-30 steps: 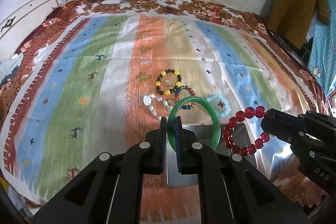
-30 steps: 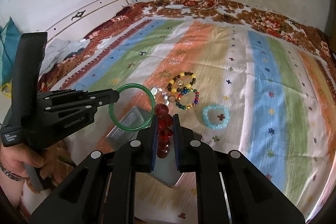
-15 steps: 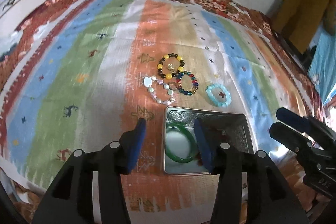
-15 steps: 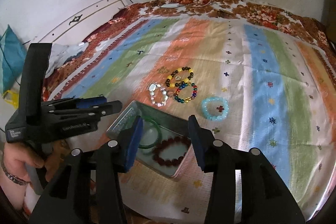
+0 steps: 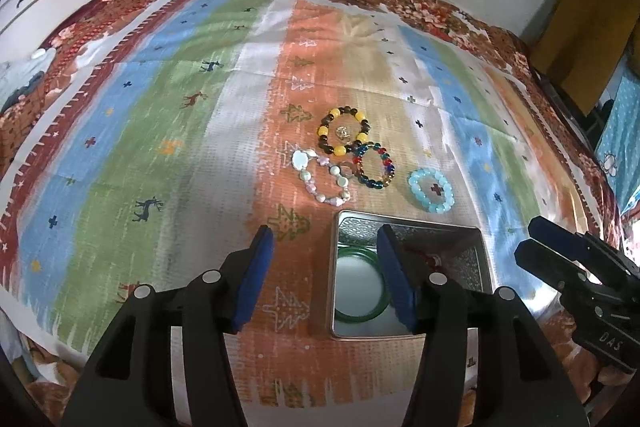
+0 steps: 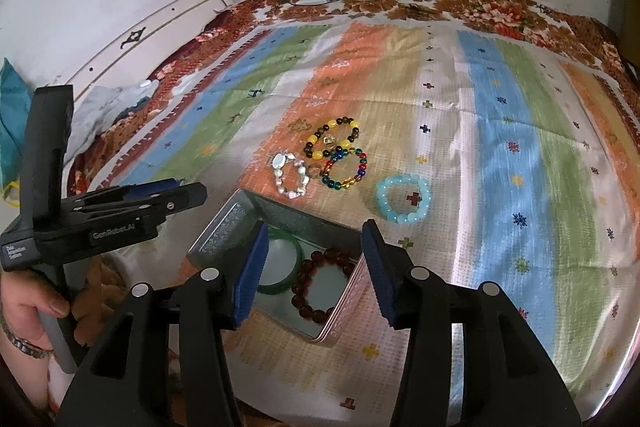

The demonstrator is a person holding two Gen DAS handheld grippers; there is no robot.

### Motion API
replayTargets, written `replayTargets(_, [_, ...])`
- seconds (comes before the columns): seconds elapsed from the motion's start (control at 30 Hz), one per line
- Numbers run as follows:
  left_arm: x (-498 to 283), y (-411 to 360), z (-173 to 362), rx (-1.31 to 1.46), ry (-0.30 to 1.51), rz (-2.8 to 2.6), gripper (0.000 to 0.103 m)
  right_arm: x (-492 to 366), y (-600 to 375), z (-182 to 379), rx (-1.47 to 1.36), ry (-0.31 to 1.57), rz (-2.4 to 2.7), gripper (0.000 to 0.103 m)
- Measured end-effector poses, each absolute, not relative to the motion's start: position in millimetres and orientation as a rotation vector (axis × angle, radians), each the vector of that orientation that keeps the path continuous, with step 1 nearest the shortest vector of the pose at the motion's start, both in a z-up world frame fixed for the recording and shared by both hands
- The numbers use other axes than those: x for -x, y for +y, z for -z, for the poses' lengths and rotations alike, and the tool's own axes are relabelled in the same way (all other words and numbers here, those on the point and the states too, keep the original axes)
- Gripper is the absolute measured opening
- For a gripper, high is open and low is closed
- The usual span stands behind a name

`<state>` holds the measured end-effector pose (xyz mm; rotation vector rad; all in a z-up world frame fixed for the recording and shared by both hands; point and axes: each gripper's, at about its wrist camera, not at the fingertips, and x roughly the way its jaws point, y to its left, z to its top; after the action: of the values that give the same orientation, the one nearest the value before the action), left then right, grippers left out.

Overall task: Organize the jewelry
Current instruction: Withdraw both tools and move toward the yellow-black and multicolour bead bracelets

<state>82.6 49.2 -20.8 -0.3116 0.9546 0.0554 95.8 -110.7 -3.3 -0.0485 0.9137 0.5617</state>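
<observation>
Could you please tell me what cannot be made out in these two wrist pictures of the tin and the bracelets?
- Left wrist view: the red bead bracelet in the tin is mostly hidden behind a finger of the opening left tongs.
- Right wrist view: part of the green bangle is hidden by a finger of the opening right tongs.
- Both views: the charm inside the yellow-and-black bracelet is too small to identify.
</observation>
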Motion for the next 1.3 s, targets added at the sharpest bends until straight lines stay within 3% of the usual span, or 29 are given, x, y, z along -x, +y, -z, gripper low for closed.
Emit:
replayTargets(0.23, [-86, 58, 24, 0.330, 0.967, -0.075, 0.058, -103, -112, 5, 0.034, 0.914, -0.548, 0.057])
replayTargets(1.3, [-150, 76, 32, 0.290, 1.050, -0.079, 0.058, -171, -101, 7, 0.020, 0.959, -0.525, 0.058])
